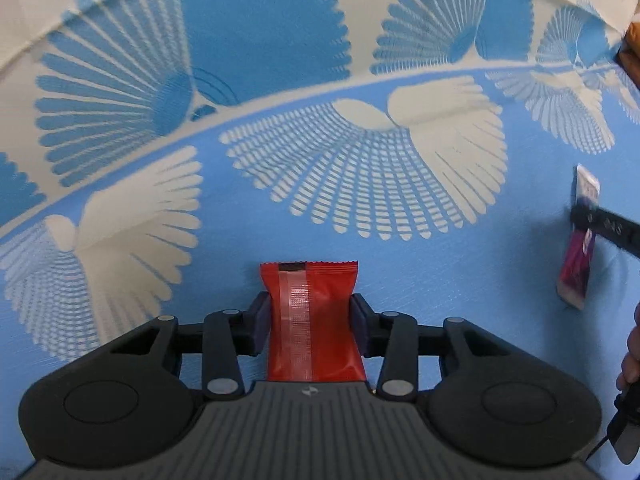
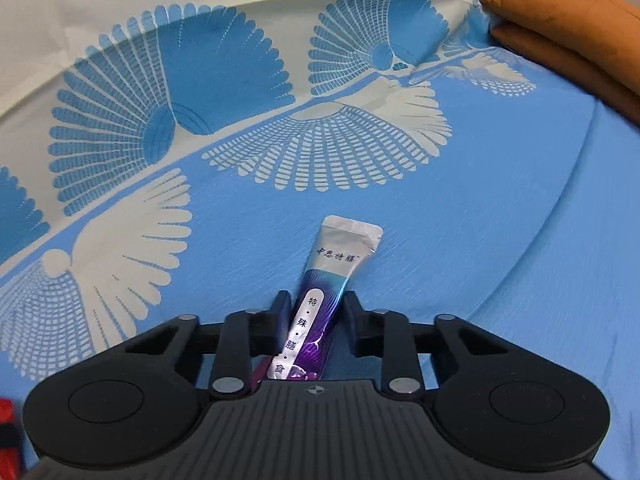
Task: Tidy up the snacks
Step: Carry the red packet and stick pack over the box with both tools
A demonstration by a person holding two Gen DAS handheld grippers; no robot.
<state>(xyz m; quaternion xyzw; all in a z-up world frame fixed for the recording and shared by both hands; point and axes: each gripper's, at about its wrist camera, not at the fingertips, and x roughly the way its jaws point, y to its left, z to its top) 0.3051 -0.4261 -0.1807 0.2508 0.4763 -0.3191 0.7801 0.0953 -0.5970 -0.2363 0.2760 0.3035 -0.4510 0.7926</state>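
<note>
- The left gripper has its 2 fingers pressed against the sides of a red foil snack packet, seam side up, its crimped end pointing away from the camera.
- The right gripper straddles a slim silver-and-purple stick sachet printed with Chinese characters; the sachet leans against the left finger, and a gap shows at the right finger, so the grip looks loose or not closed.
- Both packets lie over a blue cloth with white fan-shaped patterns.
- At the far right lies a folded orange-brown cushion, touching the cloth's edge.
</note>
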